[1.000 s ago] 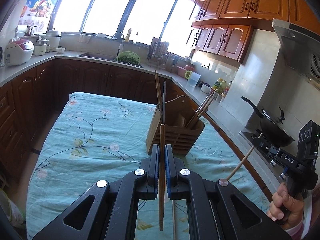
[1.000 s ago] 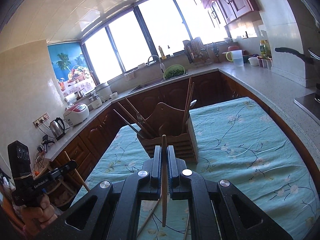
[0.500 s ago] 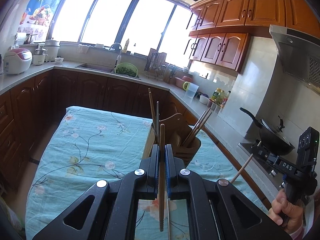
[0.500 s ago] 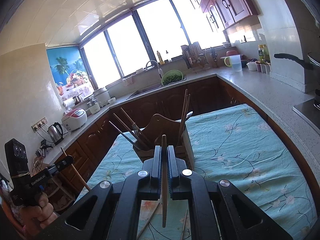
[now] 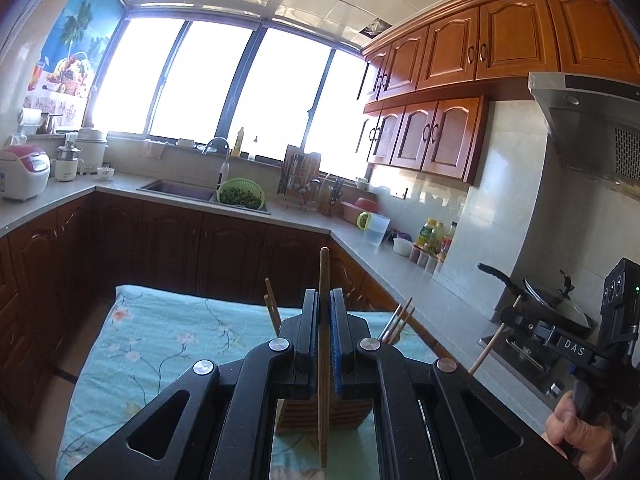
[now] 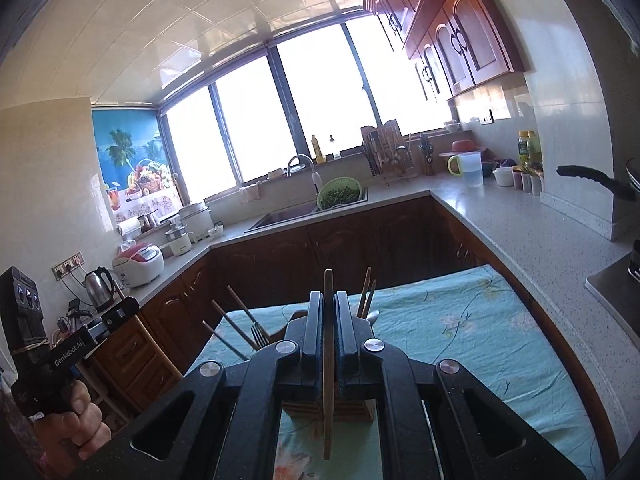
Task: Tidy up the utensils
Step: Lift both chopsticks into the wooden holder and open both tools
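both grippers had risen since a second before, so the slatted wooden utensil holder (image 5: 320, 414) dropped low in each view and lay mostly hidden behind the black jaws. left gripper (image 5: 324, 312) was clamped shut on a long brown wooden chopstick (image 5: 323, 340), held upright, its tip above the jaws. right gripper (image 6: 328, 312) was likewise pinched tight on a second brown wooden chopstick (image 6: 328, 360). the holder stood on the pale blue floral tablecloth (image 5: 152, 344), directly below both grippers. only tips of other chopsticks (image 6: 366, 292) and a metal fork (image 6: 259, 334) showed above it; its compartments could not be made out. a person's hand (image 5: 580, 436) gripping the right handle was cut off at the frame edge.
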Demonstrator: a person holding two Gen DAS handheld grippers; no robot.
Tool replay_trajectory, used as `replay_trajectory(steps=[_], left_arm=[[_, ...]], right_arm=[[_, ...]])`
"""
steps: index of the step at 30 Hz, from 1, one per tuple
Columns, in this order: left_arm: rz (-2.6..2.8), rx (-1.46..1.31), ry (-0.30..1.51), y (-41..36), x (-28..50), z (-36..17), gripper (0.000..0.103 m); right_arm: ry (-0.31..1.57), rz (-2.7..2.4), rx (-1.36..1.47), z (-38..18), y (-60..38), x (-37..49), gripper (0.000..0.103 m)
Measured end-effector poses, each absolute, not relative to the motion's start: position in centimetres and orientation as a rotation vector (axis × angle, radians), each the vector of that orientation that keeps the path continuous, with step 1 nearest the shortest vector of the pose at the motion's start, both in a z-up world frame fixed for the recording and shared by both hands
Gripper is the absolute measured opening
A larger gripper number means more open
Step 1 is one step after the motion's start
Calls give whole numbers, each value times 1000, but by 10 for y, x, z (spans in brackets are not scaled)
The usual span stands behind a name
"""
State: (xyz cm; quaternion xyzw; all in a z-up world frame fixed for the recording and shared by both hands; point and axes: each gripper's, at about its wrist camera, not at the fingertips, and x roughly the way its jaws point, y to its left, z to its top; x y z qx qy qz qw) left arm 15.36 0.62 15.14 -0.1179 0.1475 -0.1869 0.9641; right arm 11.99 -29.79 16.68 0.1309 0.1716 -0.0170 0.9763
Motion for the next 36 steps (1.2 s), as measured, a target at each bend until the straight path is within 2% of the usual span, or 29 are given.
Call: replay_trajectory(steps=[13,19,28,36], left_arm=[[-291,-200,204,-32,218,136,4],[-271,-204,197,-54,237,111,4],[-280,-210,285,-73,256,62,4],[-293,-198,360,-69,269,51,4]], right_arm=[[247,-80,249,194,-310,173,5],[268,-91,259,173,-313,195,5],[355,-101,272,123,-314,210,5],[433,-96,285,93,-315,216,5]])
